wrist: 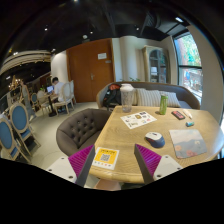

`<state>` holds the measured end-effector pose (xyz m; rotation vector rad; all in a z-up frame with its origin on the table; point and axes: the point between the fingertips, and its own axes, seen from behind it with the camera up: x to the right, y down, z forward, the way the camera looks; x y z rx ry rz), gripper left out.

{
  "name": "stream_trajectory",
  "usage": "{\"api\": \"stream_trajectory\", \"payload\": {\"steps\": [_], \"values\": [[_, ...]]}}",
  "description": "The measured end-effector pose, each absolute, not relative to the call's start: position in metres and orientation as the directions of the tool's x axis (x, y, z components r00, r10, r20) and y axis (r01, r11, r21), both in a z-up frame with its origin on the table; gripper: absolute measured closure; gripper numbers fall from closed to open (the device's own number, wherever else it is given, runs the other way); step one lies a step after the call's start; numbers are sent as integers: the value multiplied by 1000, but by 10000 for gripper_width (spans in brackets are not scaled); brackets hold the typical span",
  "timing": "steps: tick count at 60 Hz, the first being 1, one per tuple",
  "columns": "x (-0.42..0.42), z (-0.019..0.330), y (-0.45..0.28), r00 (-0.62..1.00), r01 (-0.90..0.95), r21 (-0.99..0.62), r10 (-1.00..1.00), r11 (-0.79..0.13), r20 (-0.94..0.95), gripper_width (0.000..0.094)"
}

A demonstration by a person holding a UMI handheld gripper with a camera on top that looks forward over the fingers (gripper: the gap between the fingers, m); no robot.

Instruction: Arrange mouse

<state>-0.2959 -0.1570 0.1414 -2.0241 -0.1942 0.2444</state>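
We see the mouse (155, 139) on the wooden table (135, 135), beyond the gripper (113, 165) and off to its right, untouched. Fingers spread wide apart, holding nothing; a yellow card (105, 157) lies betw. them. Further along the table: green bottle (163, 104), white jug (127, 96).

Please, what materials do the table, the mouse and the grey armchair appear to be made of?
Table: apparently light wood or wood veneer, matte, with a warm tan surface.
Mouse: likely plastic, smooth blue-grey shell.
Grey armchair: seemingly tufted fabric or leatherette; buttoned quilting shows.
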Motion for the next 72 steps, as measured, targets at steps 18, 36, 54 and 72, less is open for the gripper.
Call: {"api": "stream_trajectory", "payload": {"steps": [18,36,54,72], "values": [[-222,76,-122,982,32,-862,176,-506,-67,121],[-142,41,-63,992,109,-864,106,-492,65,131],[-117,-6,13,988,150,-829,120,-539,101,151],[-126,-15,69,991,64,-788,134,-612,-24,222]]}}
